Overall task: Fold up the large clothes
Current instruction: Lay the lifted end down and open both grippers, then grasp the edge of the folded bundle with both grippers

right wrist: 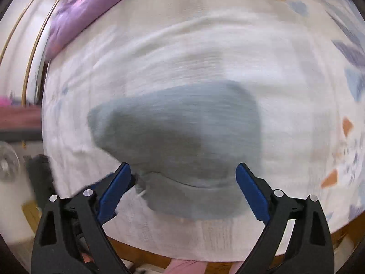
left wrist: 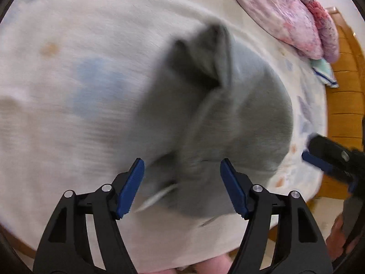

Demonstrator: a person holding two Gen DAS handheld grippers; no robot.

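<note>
A: Grey garment [left wrist: 219, 118] is seen bunched on the bed sheet [left wrist: 68, 105], near the front edge. How are the claws set?

B: Left gripper [left wrist: 182, 182] is spread wide, nothing between the pads; cloth lies beneath/behind it, but contact can't be told thru the blur. Right gripper [right wrist: 183, 189] is likewise held wide apart, nothing pinched, w/ the garment's hem edge seen between its fingers. Both views are smeared.

A: Garment state?

B: Partly folded at best, judged from the shape. In the left view a ridge & a raised dark pocket are seen toward the far end; in the right view a flatter lump w/ a seam line near the claw.

A: What could go wrong?

B: If only the top layer is pinched, the fold may be pulled apart. The sheet could be caught along w/ the cloth, since both lie together. The garment sits close to the bed edge, so a drag toward the person could slide it off. The raised pocket could be trapped as a crease if it's flattened over.

A: Containers?

B: None seen. Only a pink-purple quilt [left wrist: 285, 13] is heaped at the far side, well apart from the garment, w/ a small blue-trimmed cloth [left wrist: 324, 73] beside it.
</note>
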